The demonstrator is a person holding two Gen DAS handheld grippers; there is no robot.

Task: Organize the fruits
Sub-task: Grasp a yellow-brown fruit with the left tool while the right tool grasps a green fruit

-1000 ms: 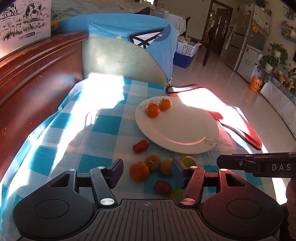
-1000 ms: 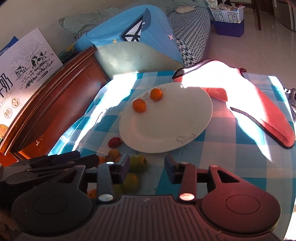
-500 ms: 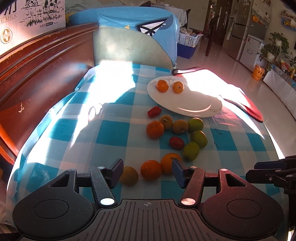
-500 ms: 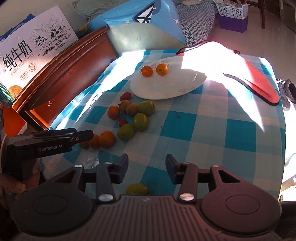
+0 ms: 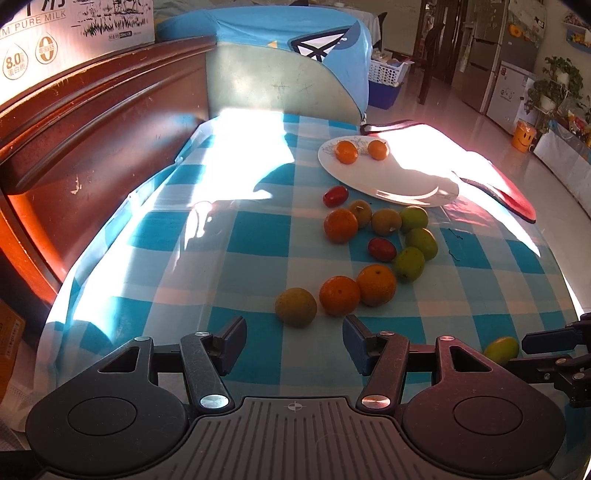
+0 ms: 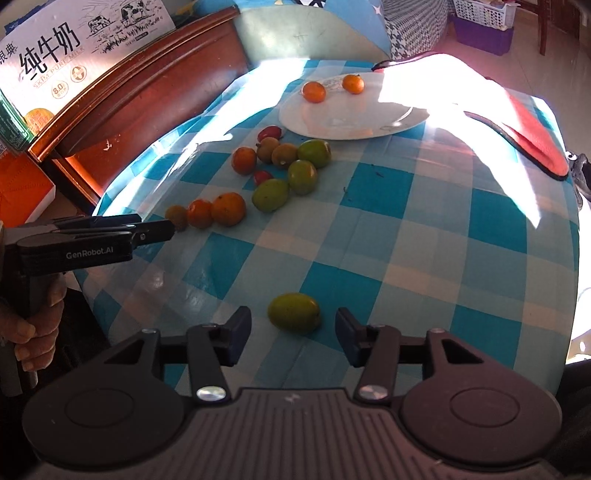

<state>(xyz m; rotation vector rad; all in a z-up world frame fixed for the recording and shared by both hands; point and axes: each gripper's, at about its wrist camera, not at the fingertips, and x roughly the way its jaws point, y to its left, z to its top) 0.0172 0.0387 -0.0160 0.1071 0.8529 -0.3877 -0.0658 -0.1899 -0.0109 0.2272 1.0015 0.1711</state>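
Sunlight cuts across the blue-checked tablecloth, where a white plate at the far end carries two oranges. Loose fruit lies scattered just before the plate: oranges, green ones, small red ones. Nearer the edge, a lone green fruit sits apart from the rest. The right gripper hangs just above it, jaws opening, pads clear of it. The left gripper is released, nothing held, a brownish fruit just beyond its tips.

"PURE MILK" on carton; "GenRobot.AI" on left gripper
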